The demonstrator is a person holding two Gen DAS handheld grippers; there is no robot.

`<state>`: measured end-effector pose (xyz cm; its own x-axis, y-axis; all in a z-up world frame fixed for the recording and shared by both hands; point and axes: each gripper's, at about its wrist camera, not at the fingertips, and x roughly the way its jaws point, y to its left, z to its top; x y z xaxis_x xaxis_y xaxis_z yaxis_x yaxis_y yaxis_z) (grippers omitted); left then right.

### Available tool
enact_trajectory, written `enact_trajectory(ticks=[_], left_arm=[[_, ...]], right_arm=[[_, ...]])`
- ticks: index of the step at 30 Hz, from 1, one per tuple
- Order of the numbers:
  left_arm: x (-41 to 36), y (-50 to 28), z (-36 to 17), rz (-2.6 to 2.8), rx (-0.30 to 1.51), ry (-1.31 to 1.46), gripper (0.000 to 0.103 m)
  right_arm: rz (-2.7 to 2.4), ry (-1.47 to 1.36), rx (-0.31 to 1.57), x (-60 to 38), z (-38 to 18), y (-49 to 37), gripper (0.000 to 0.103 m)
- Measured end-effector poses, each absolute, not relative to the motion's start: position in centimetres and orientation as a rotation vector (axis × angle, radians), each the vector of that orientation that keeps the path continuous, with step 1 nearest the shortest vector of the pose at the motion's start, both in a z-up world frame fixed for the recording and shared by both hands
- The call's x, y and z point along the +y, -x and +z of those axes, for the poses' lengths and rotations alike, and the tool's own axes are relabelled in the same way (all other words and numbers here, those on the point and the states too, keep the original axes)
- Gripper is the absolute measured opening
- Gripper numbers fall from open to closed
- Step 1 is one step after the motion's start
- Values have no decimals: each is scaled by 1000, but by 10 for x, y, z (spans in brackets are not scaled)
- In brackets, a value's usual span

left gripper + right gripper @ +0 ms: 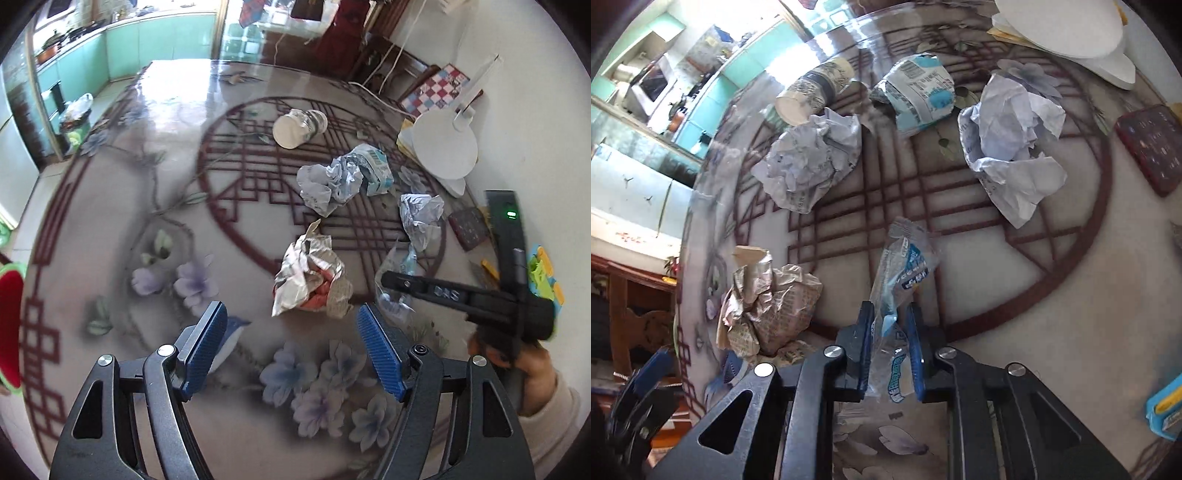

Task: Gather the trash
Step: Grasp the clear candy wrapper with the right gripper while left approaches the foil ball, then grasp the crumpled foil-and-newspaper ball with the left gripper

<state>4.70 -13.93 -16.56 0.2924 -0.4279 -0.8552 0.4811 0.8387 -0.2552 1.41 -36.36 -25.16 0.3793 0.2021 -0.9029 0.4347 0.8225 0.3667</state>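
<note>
On the glossy patterned worktop [110,221], the left gripper [291,343] hovers with jaws spread just short of a crumpled foil wrapper [310,280]. Further right, the right gripper [890,347] has its jaws pinching a clear plastic wrapper [905,266], crumpled papers [1008,147] beyond.

Red-and-green object [11,317] cut off at left edge; print on clear wrapper [905,273] unreadable
</note>
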Motion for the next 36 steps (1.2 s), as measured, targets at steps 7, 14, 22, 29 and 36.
enact_trajectory(ticks=[7,14,22,29,36], left_arm=[[-180,-65,-192,-624,1167,-131,73],[-193,-71,-206,-612,1223,-122,73],[-192,-71,-203,-635,1200,-139,46],[-165,-58,-169,-622,1119,-65,46],[-133,-51,-148,-582,1078,-16,46]], right_arm=[[-172,-585,1118,-383,-217,14,11],[-170,-608,1082,-395,-195,30,11],[-159,-535,1048,-379,-171,22,11],[-136,-443,1024,-353,-149,16,11],[-85,-405,1018,-327,-139,3,11]])
